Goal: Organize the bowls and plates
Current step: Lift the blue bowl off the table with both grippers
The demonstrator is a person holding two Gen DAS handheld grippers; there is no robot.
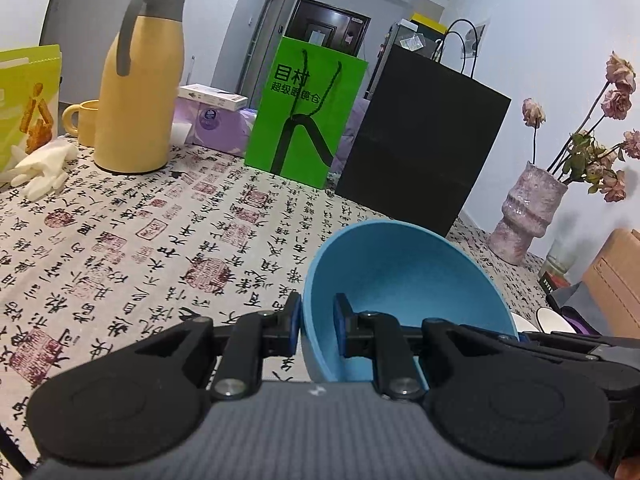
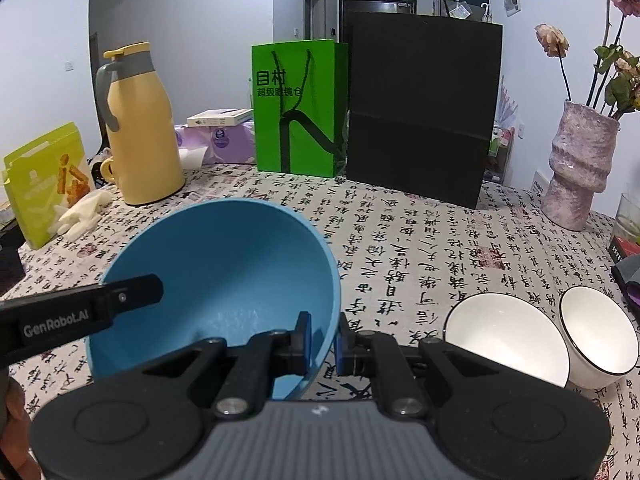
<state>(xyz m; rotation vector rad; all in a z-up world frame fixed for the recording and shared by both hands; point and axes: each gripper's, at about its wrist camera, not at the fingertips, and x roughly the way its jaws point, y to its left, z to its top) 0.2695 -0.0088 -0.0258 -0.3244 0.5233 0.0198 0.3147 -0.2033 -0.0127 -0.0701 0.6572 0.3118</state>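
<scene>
We have the blue bowl (image 2: 216, 280) pinched on two sides of its rim: the left gripper (image 1: 316, 320) clenches the wall at lower centre of the left wrist view, and the right gripper (image 2: 324, 338) clenches the opposite wall at lower centre of the right wrist view. In both, the jaws straddle the thin rim, one pad inside and one outside. The bowl appears lifted and tilted above the bench (image 2: 420, 240), filling the lower left of the right wrist view.

Our worry is slip. The bowl looks like smooth matte plastic, a deep rounded hemisphere with a thin edge, and narrow pads give little purchase. If our two hands drift apart or twist unevenly, the rim could slide out and the bowl drop. It could also knock the two white bowls (image 2: 508, 340), glossy ceramic with a dark line round the lip, lying tipped just beside one another at lower right. The patterned tablecloth (image 1: 160, 240) is soft fabric, so a set-down bowl may rock.
</scene>
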